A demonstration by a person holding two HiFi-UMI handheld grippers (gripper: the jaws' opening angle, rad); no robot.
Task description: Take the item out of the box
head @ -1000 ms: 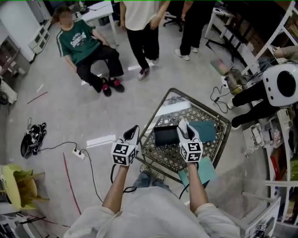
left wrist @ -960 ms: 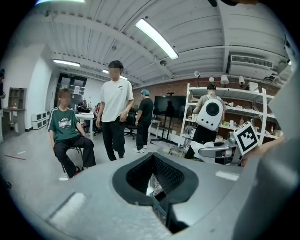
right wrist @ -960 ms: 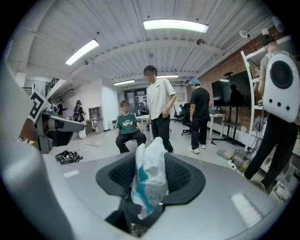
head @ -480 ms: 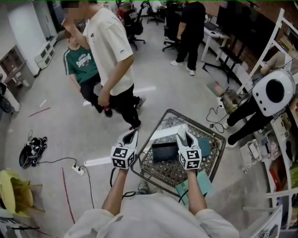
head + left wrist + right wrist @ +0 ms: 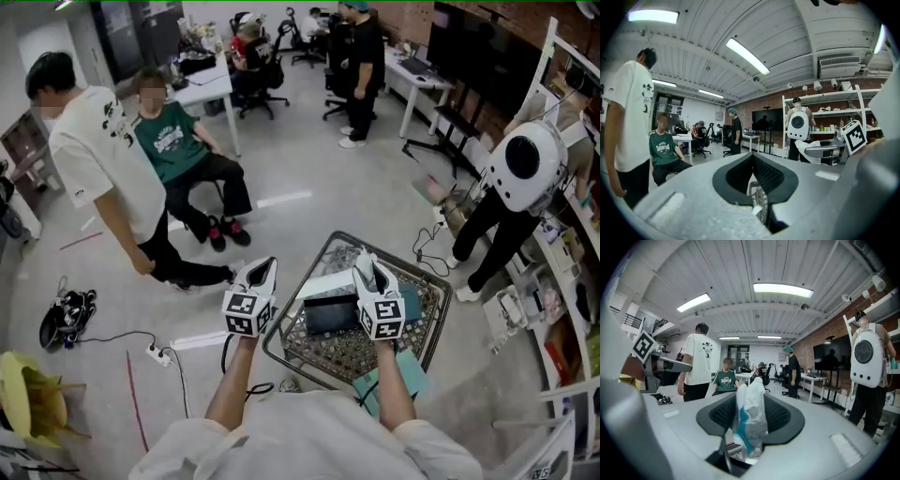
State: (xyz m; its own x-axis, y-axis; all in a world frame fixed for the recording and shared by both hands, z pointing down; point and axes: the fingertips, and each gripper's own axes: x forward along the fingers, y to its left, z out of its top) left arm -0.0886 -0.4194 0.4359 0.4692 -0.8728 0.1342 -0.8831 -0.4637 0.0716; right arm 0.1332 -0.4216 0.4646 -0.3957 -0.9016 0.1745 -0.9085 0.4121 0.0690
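An open black box (image 5: 330, 314) lies on a metal mesh table (image 5: 281, 352), with a teal sheet (image 5: 411, 298) beside it on the right. My right gripper (image 5: 367, 264) is raised above the box's right end, shut on a white and teal plastic packet (image 5: 749, 420) that sticks up past its fingertips in the right gripper view. My left gripper (image 5: 266, 269) hovers at the table's left edge. Its jaws (image 5: 752, 159) meet at the tip with nothing between them. Both grippers point forward into the room.
A person in a white shirt (image 5: 98, 173) stands at the left, next to a seated person in green (image 5: 178, 141). Another person with a white backpack (image 5: 520, 169) stands by the shelves on the right. A power strip (image 5: 157, 353) and cables lie on the floor to the left.
The person in the white shirt has walked from the middle of the room to the left. The head view has tilted up. Both grippers keep their places over the table.
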